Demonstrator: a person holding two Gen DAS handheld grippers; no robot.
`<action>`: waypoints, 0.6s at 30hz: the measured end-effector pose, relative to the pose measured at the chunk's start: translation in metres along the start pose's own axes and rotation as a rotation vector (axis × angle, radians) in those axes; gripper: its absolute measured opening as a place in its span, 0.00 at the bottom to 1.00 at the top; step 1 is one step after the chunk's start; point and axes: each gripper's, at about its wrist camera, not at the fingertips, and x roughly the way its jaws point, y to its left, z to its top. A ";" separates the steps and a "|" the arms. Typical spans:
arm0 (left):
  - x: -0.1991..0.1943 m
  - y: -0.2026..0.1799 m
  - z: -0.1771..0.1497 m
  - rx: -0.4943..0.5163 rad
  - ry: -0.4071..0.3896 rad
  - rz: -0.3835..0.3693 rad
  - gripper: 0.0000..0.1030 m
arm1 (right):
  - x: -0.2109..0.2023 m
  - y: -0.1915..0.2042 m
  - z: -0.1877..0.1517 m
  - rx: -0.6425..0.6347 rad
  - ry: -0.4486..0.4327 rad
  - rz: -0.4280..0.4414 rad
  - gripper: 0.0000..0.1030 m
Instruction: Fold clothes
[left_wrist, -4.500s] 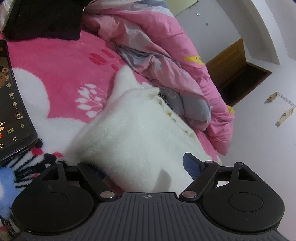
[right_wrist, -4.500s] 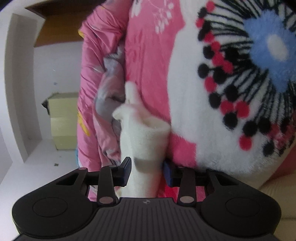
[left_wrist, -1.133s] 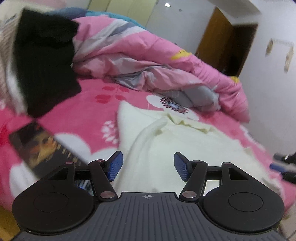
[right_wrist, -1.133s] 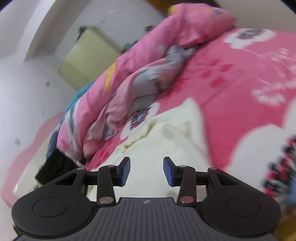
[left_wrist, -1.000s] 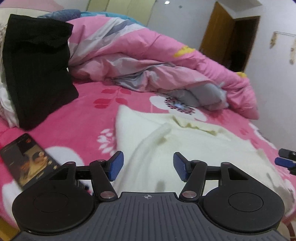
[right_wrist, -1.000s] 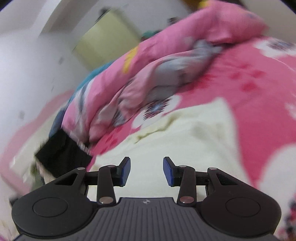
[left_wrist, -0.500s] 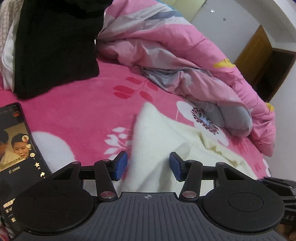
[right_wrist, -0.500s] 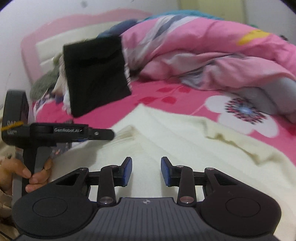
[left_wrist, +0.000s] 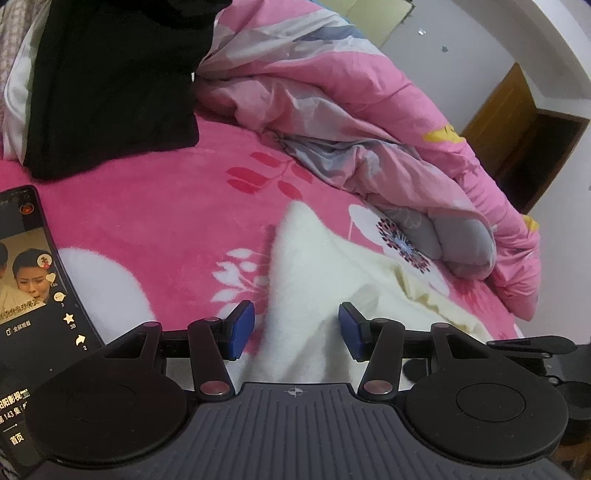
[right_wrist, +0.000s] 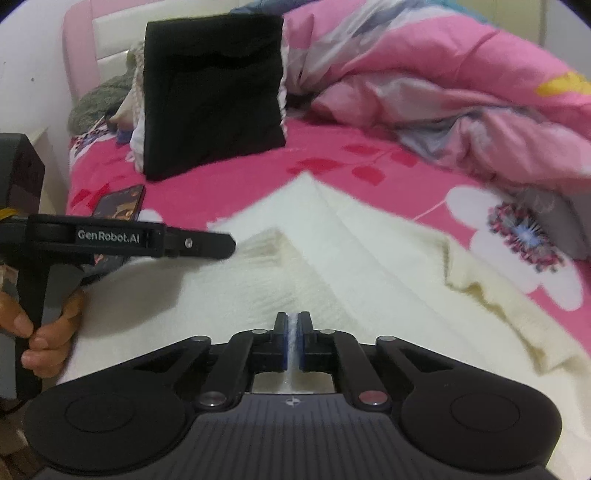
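Note:
A cream-white knit sweater (left_wrist: 306, 266) lies spread on the pink flowered bedspread (left_wrist: 166, 206). My left gripper (left_wrist: 295, 328) stands open over the sweater's left edge, with a ridge of the knit between its blue pads and no visible squeeze. In the right wrist view the sweater (right_wrist: 369, 258) fills the middle. My right gripper (right_wrist: 293, 339) is shut on a thin fold of it, white fabric showing between the pads. The left gripper (right_wrist: 225, 245) reaches in from the left at a ribbed cuff, and a hand (right_wrist: 48, 332) holds its handle.
A phone (left_wrist: 26, 295) with a lit screen lies on the bed at the left. A folded black garment (left_wrist: 110, 74) stands against the pillows behind it. A rumpled pink and grey quilt (left_wrist: 332, 110) is heaped along the far side. A doorway (left_wrist: 528, 147) is at the right.
My right gripper swung round over the sweater, then its jaws shut on a fold of it. My left gripper sank toward the sweater's left edge and its jaws narrowed a little.

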 end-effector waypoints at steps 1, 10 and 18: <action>-0.001 0.001 0.000 -0.009 -0.001 -0.004 0.49 | -0.004 0.007 0.000 -0.034 -0.027 -0.031 0.04; -0.009 0.007 0.003 -0.047 -0.037 -0.045 0.53 | -0.008 0.035 0.006 -0.223 -0.092 -0.228 0.03; -0.003 -0.010 -0.001 0.062 -0.014 -0.045 0.56 | 0.013 0.035 0.000 -0.252 -0.070 -0.261 0.03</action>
